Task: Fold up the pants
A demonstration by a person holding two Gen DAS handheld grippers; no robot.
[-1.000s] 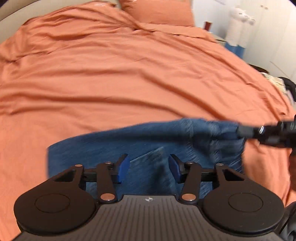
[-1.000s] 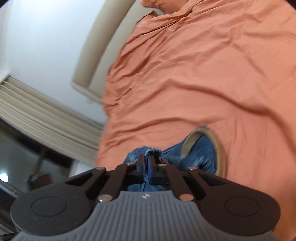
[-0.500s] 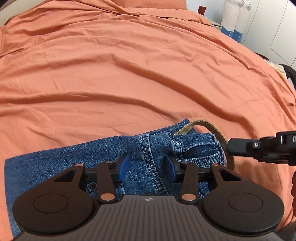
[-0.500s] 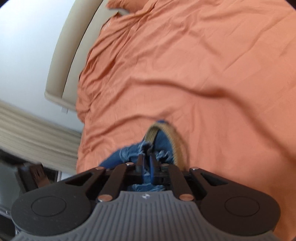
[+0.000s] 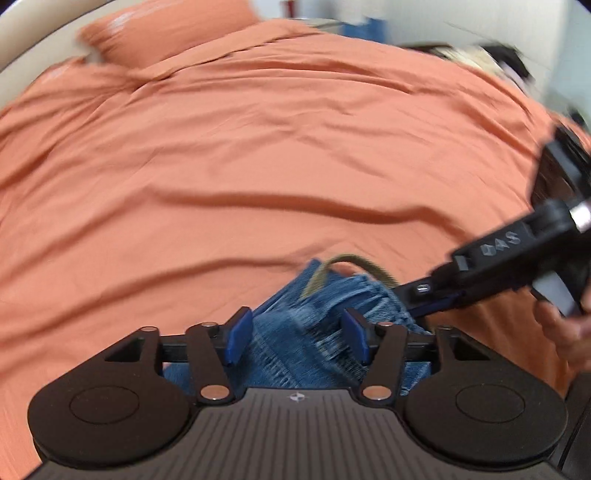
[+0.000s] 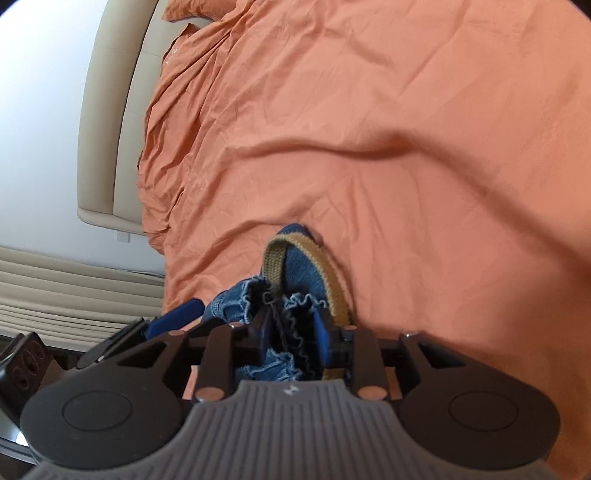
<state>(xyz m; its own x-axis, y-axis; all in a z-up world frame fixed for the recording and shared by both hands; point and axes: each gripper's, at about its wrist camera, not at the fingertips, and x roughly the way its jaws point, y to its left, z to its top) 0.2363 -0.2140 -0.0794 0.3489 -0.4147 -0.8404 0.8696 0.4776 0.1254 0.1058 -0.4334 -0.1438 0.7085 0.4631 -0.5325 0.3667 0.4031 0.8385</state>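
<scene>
While the blue jeans (image 5: 295,332) are lying bunched on the orange bedcover (image 5: 258,166), both grippers are working at the waistband end of the garment. The left gripper (image 5: 297,338) is pointing steeply down over the denim; its jaws are opening, the blue pads (image 5: 238,336) are standing clear on either side of a ridge of fabric, and no pad is pressing on it. The view from this wrist is blurring, so the seam detail cannot be read. The right gripper (image 6: 293,332) is approaching from the right side of the left-wrist view, with part of a hand (image 5: 565,328) showing behind it. Its jaws are also opening; the gathered, frayed waistband is sitting between them, the left pad is lying against the cloth, and the right pad is standing just off it, so the grip is being released rather than clenched. A tan woven belt (image 6: 328,269) is looping out of the waistband and curving over the cover just beyond the right gripper's fingers. An orange pillow (image 5: 166,33) is resting at the far end of the bed, against a beige headboard (image 6: 107,110). Dark items are lying at the far right edge of the bed, too blurred to identify.
</scene>
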